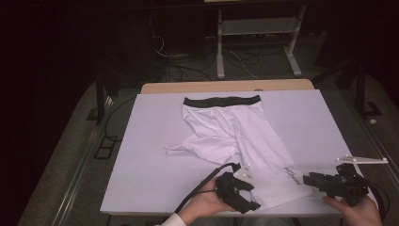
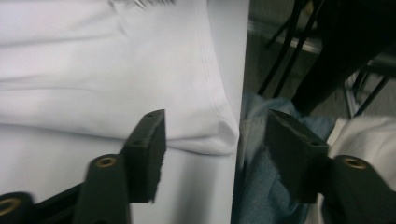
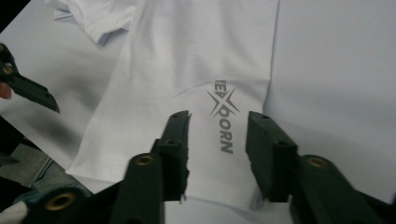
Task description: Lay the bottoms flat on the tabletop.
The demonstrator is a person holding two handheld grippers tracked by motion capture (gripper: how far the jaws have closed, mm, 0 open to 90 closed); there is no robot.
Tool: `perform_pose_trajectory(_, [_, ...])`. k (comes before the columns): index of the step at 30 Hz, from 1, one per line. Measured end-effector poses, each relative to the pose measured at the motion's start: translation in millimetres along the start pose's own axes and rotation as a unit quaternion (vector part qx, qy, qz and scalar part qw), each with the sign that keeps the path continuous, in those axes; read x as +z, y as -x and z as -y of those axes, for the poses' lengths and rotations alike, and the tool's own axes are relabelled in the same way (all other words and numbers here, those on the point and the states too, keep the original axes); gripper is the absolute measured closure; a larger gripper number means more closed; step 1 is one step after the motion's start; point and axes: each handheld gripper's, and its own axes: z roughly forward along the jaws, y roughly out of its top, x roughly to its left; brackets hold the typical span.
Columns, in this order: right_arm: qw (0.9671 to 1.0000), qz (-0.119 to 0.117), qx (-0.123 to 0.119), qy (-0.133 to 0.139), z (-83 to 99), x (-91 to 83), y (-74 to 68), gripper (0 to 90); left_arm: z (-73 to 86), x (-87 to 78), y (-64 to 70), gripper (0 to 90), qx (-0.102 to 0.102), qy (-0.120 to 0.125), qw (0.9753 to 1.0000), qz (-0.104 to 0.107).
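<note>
both claws sit at the near edge of the bench (image 1: pixel 141 141), one at each side of the hem of a pair of white compression shorts (image 1: pixel 244 136). left claw (image 1: pixel 251 205), held in the person's left hand (image 1: pixel 202 203), stands with its jaws wide apart and nothing between them; in the left gripper view one jaw lies over the bench beside the near hem corner of the shorts and the other hangs past the bench edge, over blue denim. right claw (image 1: pixel 307 179), held in the right hand (image 1: pixel 360 211), is just beside the right edge of that same leg, its jaws also open wide and empty; in the right gripper view they frame the grey printed logo (image 3: pixel 223 119) near the hem, above the cloth, and i cannot tell whether they touch it. from the logo the long leg runs up and away toward the middle of the bench. left of it the other leg is folded over, its end pointing left. farthest from the hem lies the black waistband (image 1: pixel 221 100), flat and straight near the far edge of the bench. beyond that stands a white metal frame (image 1: pixel 256 28) on the floor, among loose cables.
</note>
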Motion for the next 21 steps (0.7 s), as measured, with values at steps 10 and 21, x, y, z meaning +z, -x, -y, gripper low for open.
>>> perform_pose_trajectory(10, [0.9988, -0.016, -0.035, 0.029, -24.3, 2.3, -14.1, 0.0, 9.1, -47.7, -27.6, 0.0, -0.041, 0.071, 0.9954, -0.050])
perform_pose_trajectory(21, [0.9969, -0.041, -0.059, 0.034, -50.6, 10.8, -29.1, 0.0, 12.0, -97.2, -47.5, 0.0, -0.052, 0.084, 0.9892, -0.108])
